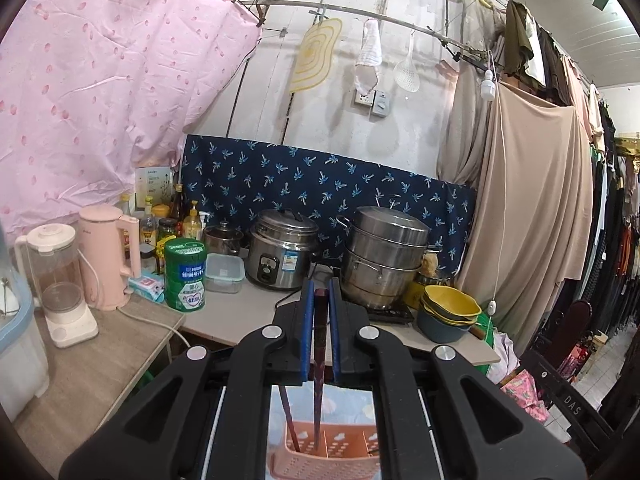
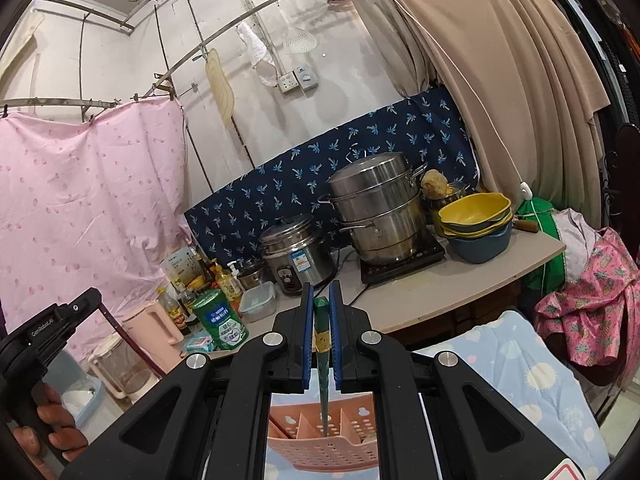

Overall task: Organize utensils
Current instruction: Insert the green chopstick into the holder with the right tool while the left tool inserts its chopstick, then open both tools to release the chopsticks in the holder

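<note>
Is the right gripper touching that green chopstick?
Touching. The right wrist view shows the right gripper with its blue pads clamped against the green chopstick on both sides.

Even, soft indoor light, moderately bright; source not visible. Faint shadows fall on the white wall (image 1: pixel 340 120) behind the hanging slotted ladle (image 1: pixel 407 68). Mild sheen on the steamer pot (image 1: pixel 384 256) and rice cooker (image 2: pixel 298 254) beyond the fingertips. Focus sharp mid-frame. Strong fisheye bending: the clothes rail (image 2: pixel 240 24) bows, corners vignette to black. Slight softness in the pink basket (image 2: pixel 324 436) below the fingers.
</note>
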